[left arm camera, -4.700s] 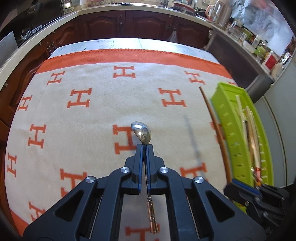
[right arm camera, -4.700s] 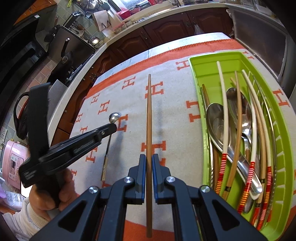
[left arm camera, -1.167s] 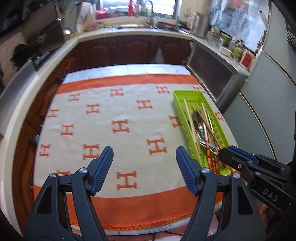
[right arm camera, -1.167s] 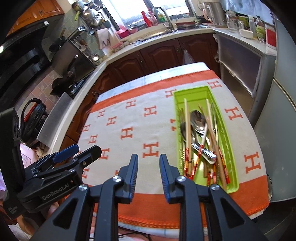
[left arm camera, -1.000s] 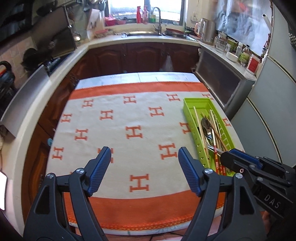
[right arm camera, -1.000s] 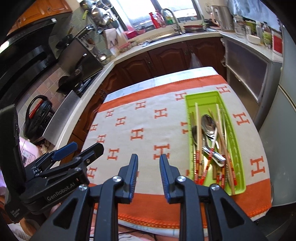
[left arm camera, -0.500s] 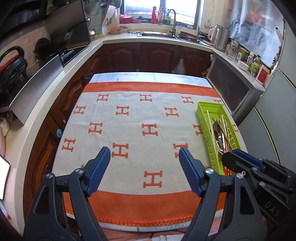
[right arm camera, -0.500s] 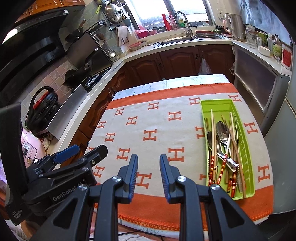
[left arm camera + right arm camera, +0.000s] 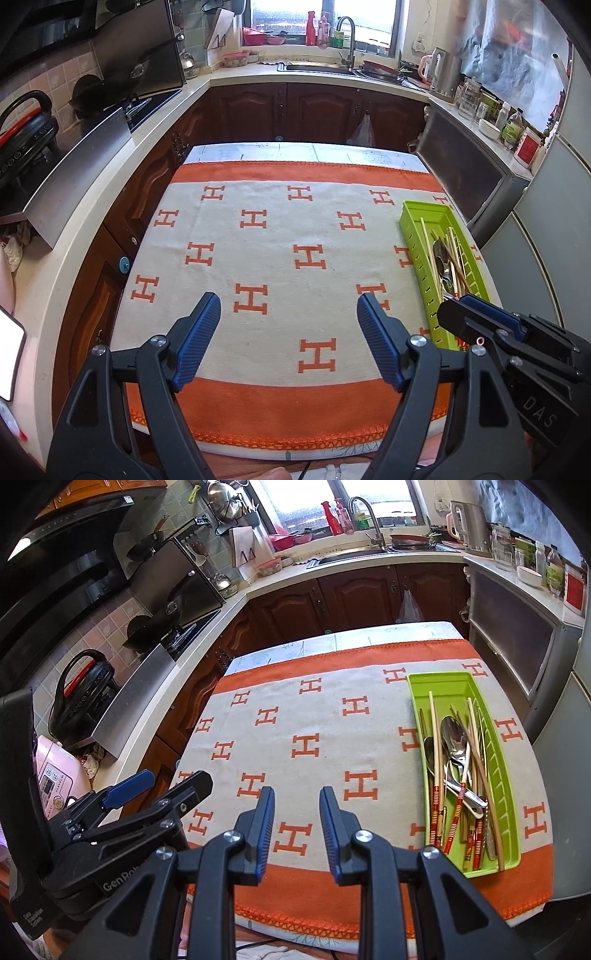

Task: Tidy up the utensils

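In the left wrist view the right claw [image 9: 448,315] hides the near end of the green tray [image 9: 413,236]

Cloth [image 9: 280,236] bare, passable throughout; only green tray [image 9: 508,782] occupies right edge.

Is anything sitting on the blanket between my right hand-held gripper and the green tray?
Nothing visible. The right hand-held gripper is open and empty above the near edge of the orange-and-cream blanket, and only bare blanket lies between it and the green tray. The spoons and chopsticks all lie inside the tray.
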Available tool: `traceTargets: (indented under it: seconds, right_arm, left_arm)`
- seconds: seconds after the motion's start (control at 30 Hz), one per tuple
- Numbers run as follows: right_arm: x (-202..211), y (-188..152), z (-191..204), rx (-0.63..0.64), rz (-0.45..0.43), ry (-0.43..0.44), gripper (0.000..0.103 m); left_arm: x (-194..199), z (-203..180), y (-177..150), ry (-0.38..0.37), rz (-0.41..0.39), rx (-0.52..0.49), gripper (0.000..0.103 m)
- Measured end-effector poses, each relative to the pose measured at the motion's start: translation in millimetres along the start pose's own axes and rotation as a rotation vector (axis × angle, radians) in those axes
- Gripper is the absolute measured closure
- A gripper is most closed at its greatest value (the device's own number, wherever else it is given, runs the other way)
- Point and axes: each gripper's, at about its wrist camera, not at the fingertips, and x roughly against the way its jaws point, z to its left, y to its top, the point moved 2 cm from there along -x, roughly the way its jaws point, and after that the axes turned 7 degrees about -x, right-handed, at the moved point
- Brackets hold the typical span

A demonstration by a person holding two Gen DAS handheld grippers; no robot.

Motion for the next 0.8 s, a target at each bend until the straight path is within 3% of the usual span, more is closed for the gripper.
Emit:
traceTargets:
  seconds: [0.8]
  right_arm:
    - [-18,-2,3,-0.003,0.044,-0.005,0.078]
  left_arm:
    - [-11,7,3,-0.002,0.016,-0.012,0.029]
